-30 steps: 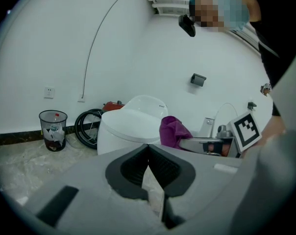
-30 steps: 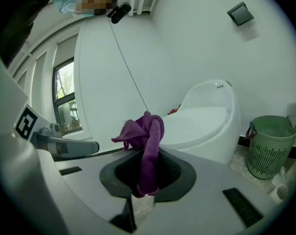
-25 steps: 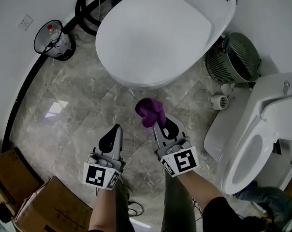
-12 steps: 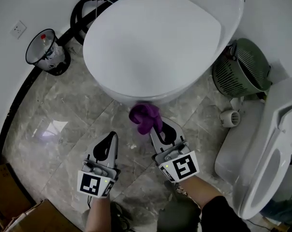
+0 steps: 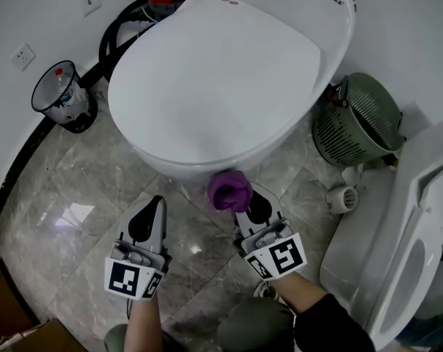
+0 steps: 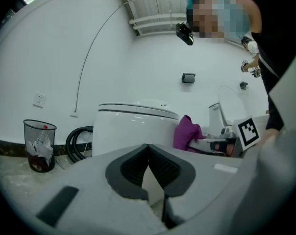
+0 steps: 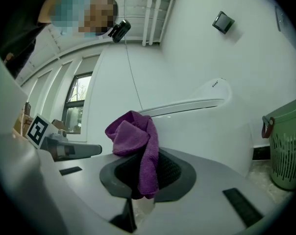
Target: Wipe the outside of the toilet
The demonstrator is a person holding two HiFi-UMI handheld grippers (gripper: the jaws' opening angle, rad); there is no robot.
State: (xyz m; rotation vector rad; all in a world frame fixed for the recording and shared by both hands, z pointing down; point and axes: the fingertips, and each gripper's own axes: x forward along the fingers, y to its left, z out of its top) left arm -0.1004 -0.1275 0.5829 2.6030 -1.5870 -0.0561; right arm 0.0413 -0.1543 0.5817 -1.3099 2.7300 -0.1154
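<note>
Toilet (image 5: 336, 46) base hidden beneath lid (image 5: 214, 72), cloth (image 5: 229, 190) in right tongs (image 5: 240, 201)

Left gripper (image 6: 148, 153) fingers together, empty; toilet (image 6: 131, 129) ahead, purple cloth (image 6: 185, 133) right, bin (image 6: 38, 145) left.

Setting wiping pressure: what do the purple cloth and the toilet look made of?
Purple cloth: soft napped fabric, likely microfibre; fuzzy surface, drapes limply. Toilet: glossy white, smooth with soft highlights; probably glazed ceramic body, lid possibly plastic.

toilet (image 5: 221, 79) print too sm. 2 read
</note>
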